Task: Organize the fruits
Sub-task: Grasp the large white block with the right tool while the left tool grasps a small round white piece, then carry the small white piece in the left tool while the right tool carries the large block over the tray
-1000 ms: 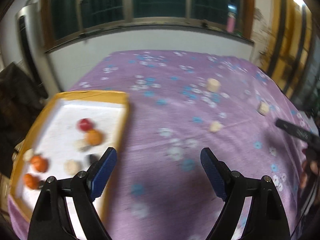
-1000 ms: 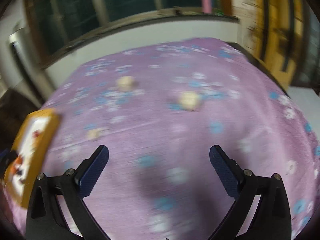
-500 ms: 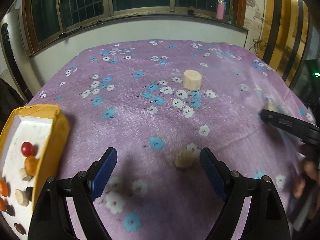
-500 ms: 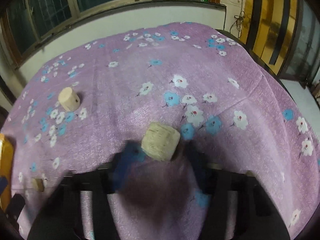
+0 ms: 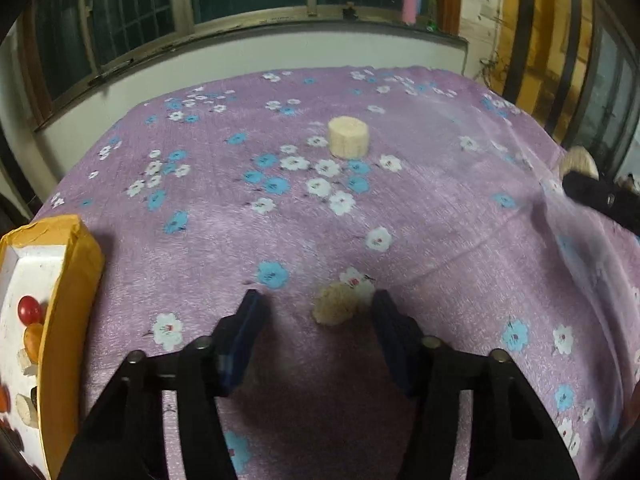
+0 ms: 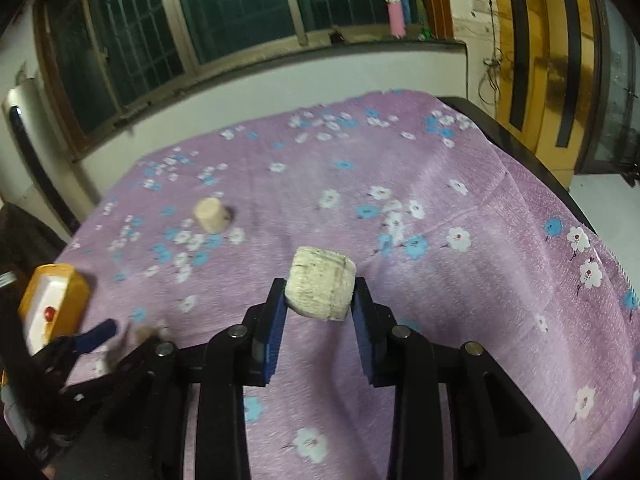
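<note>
While the tray sits at the frame's left edge, our left gripper stands unclenched around a small banana piece; our right gripper clamps a larger chunk. Next, we judge: close, then carry both leftward.

Left claw: jaws spread, small pale fruit piece lying in the gap, nearer the right jaw, not gripped. Purple flowered surface ahead runs bare up to a pale cylinder slice standing near the far middle. Yellow-rimmed tray blocks the left edge, fruits inside. Right claw is clamped on a pale chunk, raised off the cloth; lane ahead and to its right bare. Window wall closes the far side.
</note>
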A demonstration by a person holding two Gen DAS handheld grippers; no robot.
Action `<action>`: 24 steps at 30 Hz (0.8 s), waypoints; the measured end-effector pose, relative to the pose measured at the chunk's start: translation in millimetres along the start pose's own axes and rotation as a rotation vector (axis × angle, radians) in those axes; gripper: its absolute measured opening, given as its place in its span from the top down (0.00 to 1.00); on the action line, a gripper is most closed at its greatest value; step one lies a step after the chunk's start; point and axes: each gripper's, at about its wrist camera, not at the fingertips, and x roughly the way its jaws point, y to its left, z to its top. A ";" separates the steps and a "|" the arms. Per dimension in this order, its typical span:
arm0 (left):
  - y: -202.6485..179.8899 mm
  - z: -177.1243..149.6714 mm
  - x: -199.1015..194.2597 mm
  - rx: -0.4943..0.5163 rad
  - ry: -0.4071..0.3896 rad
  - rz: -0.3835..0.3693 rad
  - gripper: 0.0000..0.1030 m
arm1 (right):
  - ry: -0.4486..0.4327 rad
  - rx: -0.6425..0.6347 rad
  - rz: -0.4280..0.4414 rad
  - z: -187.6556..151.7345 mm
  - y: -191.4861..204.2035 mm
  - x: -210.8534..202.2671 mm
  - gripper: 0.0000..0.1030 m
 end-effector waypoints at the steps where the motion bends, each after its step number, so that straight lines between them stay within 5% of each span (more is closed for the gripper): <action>1: -0.2 0.0 -0.5 -0.001 -0.001 0.010 0.54 | -0.005 -0.001 0.011 0.7 1.0 -1.1 0.67; 5: -6.3 1.2 -0.4 0.026 -0.006 0.004 0.81 | -0.036 -0.010 0.035 1.9 1.0 -7.5 0.67; 14: -3.7 -9.1 -15.5 0.034 -0.006 -0.006 0.81 | -0.028 -0.035 0.067 -3.6 8.4 -3.4 0.67; 24: 13.8 -57.5 -96.0 -0.011 -0.047 -0.042 0.81 | -0.037 -0.053 0.085 -0.4 13.9 -9.3 0.67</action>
